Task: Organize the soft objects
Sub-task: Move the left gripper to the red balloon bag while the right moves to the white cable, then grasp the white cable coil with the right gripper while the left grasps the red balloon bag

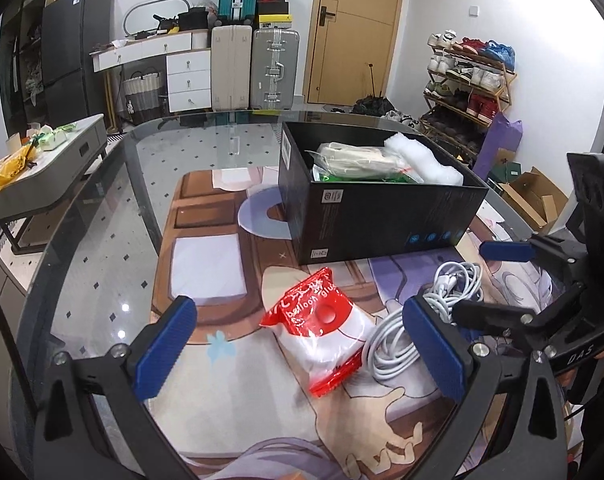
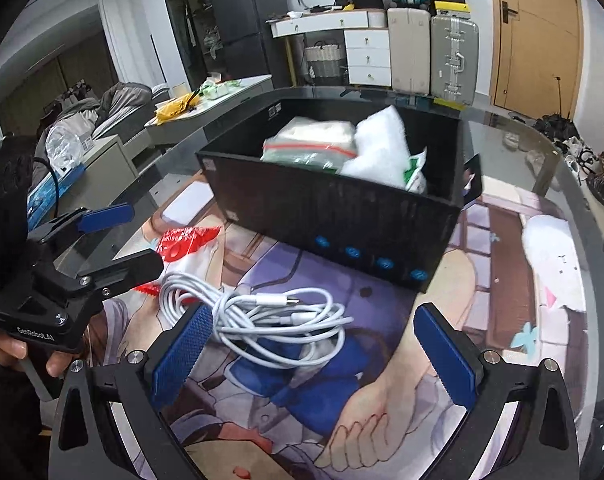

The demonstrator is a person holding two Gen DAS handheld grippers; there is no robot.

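Glass desk with printed mat.
On mat: black box, red-white packet, white cable bundle.

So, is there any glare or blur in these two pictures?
Left wrist view: small bright light reflections on the glass table, straight lines bent by the fisheye, otherwise sharp. Right wrist view: the black box and the bags inside look slightly motion-blurred, while the white cable is fairly clear.

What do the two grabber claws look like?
Both are black. The left gripper and right gripper each have two angled arms ending in bumpy blue pads, joined with silver screws. Seen from the other camera, the right one bears white "DAS" lettering, and the left one white lettering too.
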